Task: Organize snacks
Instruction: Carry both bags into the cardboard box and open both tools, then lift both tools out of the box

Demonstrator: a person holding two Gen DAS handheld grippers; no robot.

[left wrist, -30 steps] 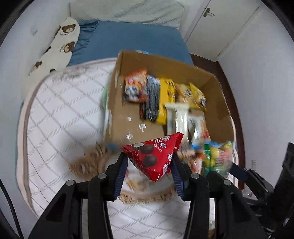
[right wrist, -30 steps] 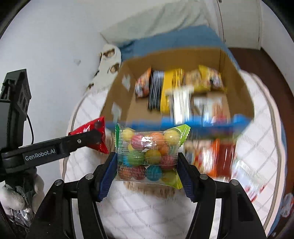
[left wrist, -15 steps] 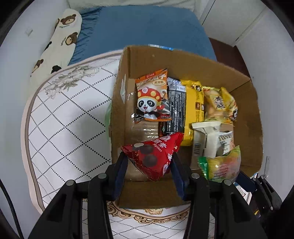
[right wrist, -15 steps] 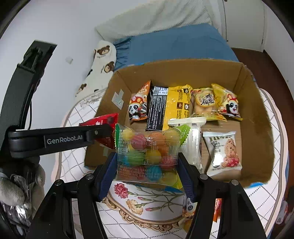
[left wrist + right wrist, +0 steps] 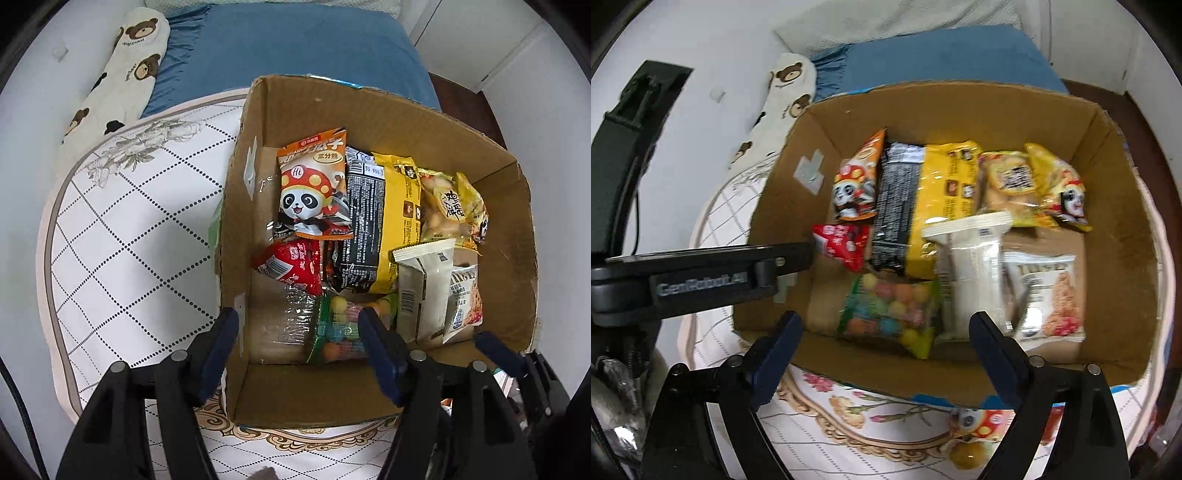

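Both claws hang over the near end of the cardboard box (image 5: 424, 122), and both have just been opening. The left claw (image 5: 299, 343) stands released, nothing between its blue pads; its left pad sits outside the box's left wall, the right pad inside. The red triangular snack pouch (image 5: 291, 264) lies loose on the box floor, just beyond that claw, against the panda seed packet (image 5: 314, 188).

The right claw (image 5: 886, 332) is spread wide too, its pads clear of the bag of coloured candy balls (image 5: 890, 314), which lies on the box floor between them, near the front wall. Beside it lie a white wrapped bar (image 5: 971, 273) and an oat snack packet (image 5: 1049, 295). Along the far wall, the black-and-yellow bag (image 5: 923, 206) and two yellow packets (image 5: 1034, 188) fill the row edge to edge.

Bare cardboard shows in the near left corner and along the right wall. Outside the front edge, on the quilted bed cover (image 5: 129, 236), another panda packet (image 5: 979, 424) lies.
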